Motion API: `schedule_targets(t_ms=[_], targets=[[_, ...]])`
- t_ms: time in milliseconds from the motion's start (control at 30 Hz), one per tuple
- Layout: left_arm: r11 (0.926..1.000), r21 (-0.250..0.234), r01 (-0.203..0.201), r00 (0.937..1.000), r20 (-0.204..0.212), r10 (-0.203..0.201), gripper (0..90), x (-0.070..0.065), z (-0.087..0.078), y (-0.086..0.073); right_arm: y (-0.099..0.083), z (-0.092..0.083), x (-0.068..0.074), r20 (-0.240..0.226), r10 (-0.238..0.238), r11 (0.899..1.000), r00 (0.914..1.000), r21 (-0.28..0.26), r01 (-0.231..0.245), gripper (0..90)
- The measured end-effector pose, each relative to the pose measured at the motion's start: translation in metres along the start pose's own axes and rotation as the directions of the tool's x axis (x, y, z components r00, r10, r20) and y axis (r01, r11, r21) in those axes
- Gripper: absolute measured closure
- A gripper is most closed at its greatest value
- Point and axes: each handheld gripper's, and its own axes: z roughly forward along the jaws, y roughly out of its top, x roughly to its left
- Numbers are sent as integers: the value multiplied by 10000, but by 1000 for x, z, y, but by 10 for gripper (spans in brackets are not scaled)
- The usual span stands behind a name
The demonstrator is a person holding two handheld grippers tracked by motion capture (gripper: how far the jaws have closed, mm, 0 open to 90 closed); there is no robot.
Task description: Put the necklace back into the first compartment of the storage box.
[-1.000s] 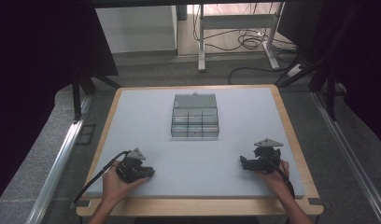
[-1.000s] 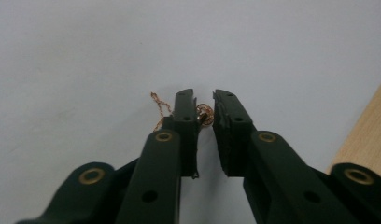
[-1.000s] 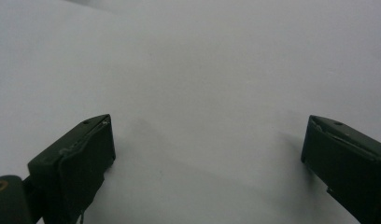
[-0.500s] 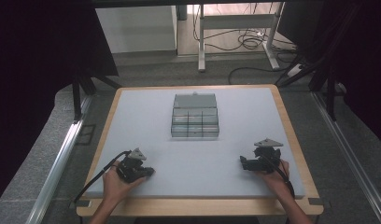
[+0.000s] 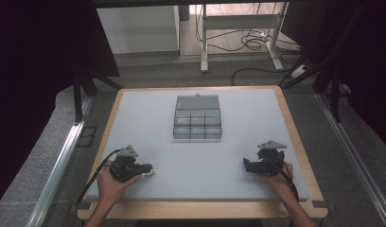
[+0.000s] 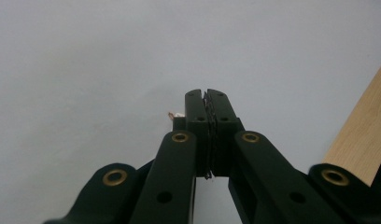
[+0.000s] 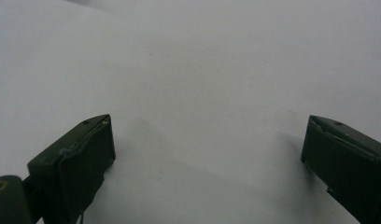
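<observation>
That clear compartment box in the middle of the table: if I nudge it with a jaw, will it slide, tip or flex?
The clear compartment box looks like thin, rigid plastic, so probably stiff and light. It sits low and flat on the smooth grey table, so a nudge would likely slide it, not tip it. Its lid stands raised at the back and may swing if bumped.

Clear compartment box [image 5: 197, 117] mid-table [image 5: 148, 113]

compartment box [image 5: 197, 118] mid-table [image 5: 148, 113], grippers seemingly resting near front corners
</observation>
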Motion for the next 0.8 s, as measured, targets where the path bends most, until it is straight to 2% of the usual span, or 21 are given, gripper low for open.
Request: schedule_targets(t_ms=[300,333,500,800], targets=[[9979,-613,192,9998,50,-190,895,3,-16,5,0,0,0,-2,5,10000,10000,1,-5,24],[9964,-824,186,9998,73,-181,895,3,-21,8,0,0,0,0,4,10000,10000,1,-4,24],[9926,-1189,258,9997,83,-250,895,4,-30,17,0,0,0,-1,4,10000,10000,0,-4,24],[9865,-1622,246,9996,189,-218,895,4,-41,28,0,0,0,-3,9,10000,10000,1,-9,23]])
